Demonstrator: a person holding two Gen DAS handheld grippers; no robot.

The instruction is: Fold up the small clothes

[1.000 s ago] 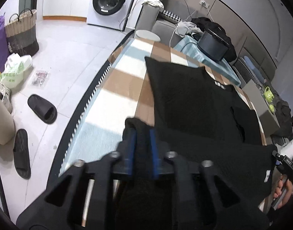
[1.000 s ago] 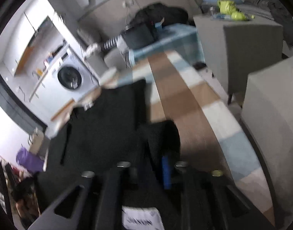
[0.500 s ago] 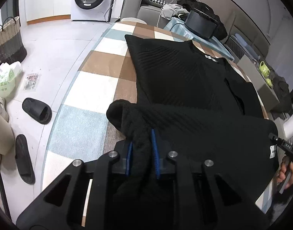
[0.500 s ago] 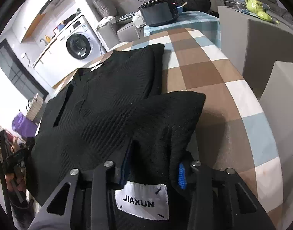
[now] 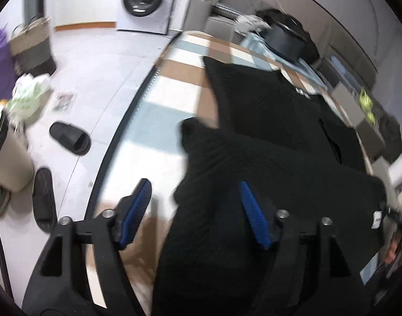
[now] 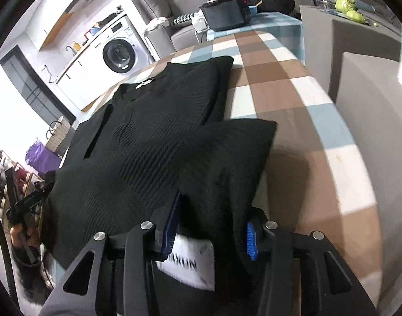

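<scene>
Between both tools' spread fingers lies the folded sweater (image 6: 153, 137): left tool (image 5: 194, 210) apart, right tool (image 6: 212, 230) apart.

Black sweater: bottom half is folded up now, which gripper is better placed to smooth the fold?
Probably left. The left gripper stands wide open, free beside the black sweater. The right gripper has fabric and the white label between its fingers.

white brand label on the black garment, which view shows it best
The right wrist view. The white brand label sits large between the right gripper's open fingers, its dark lettering blurred. In the left wrist view it is only a tiny white tag at the black garment's far edge, unreadable.
</scene>
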